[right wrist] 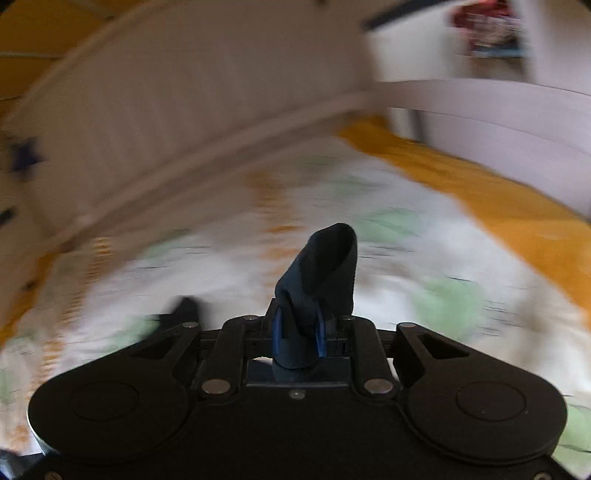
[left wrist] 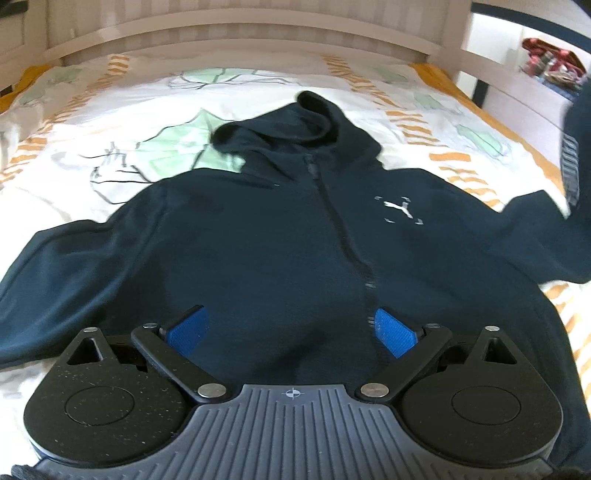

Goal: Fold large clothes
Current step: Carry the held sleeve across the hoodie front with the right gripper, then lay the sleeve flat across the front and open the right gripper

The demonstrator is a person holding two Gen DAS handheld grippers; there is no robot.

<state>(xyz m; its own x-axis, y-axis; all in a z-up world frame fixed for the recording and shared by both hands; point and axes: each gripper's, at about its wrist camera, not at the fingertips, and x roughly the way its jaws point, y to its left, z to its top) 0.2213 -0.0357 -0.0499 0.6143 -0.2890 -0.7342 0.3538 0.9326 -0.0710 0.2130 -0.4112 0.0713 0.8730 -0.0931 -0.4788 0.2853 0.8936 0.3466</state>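
left sleeve: the hoodie's point(left wrist: 258, 251) sleeve at the left of the left wrist view point(left wrist: 48, 280) lies flat on the bed cover point(left wrist: 110, 122), spread outward, untouched.
left gripper: left gripper point(left wrist: 291, 332) hangs above the lower front of the hoodie, blue pads point(left wrist: 186, 330) spread wide, nothing between them; released.
garment position: hoodie lies face up on the bed, zip point(left wrist: 343, 229) closed, hood point(left wrist: 295, 125) toward the headboard point(left wrist: 236, 33), hem nearest the left gripper. long axis runs from hem to hood, straight away from the left gripper.
logo: white chest mark point(left wrist: 399, 210) sits right of the zip, flat and uncreased.
right sleeve: the sleeve on the right of that view point(left wrist: 576, 155) is raised off the bed and rises at the frame edge, blurred.
right gripper: in the right wrist view, right gripper point(right wrist: 299, 332) is clenched on the sleeve cuff point(right wrist: 325, 273); a tube of dark cloth stands up from between the pads. heavy blur throughout this view.
governing relation: judged, the sleeve must cross inward over the chest, so the hoodie body lies to the left of the right gripper; the right hand is the nearer and the only one holding cloth.
surroundings: headboard beyond the hood, orange sheet edge point(right wrist: 498, 199) and white furniture point(right wrist: 480, 122) to the right, a blurred red item point(right wrist: 487, 26) beyond it.
obstructions: none seen on the hoodie front; the left gripper over the hem is the only thing near the fold path.
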